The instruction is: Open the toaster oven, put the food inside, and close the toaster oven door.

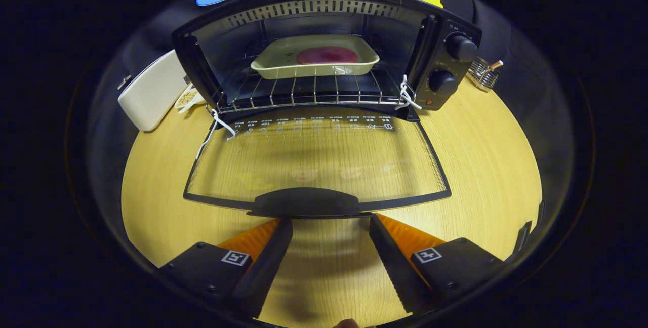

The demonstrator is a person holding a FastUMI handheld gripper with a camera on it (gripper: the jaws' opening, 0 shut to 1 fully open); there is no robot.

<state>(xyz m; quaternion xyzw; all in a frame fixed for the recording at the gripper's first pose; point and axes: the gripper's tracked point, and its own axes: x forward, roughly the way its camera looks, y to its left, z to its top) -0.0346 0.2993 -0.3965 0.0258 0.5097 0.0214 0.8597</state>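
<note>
Toaster oven point(324, 54) door point(316, 163) lies open; food dish point(315, 56) on its rack.

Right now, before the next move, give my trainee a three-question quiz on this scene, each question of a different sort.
1. True or false: the toaster oven door is shut.
2. Where is the dish with the food? A) on the table ahead of the door; B) on the wire rack inside the oven; C) between the jaws.
3. Fill in: the gripper is ____, its fingertips just short of the door handle.

Key: 1 false, the door lies folded down flat. 2 B. 3 open, holding nothing.
</note>
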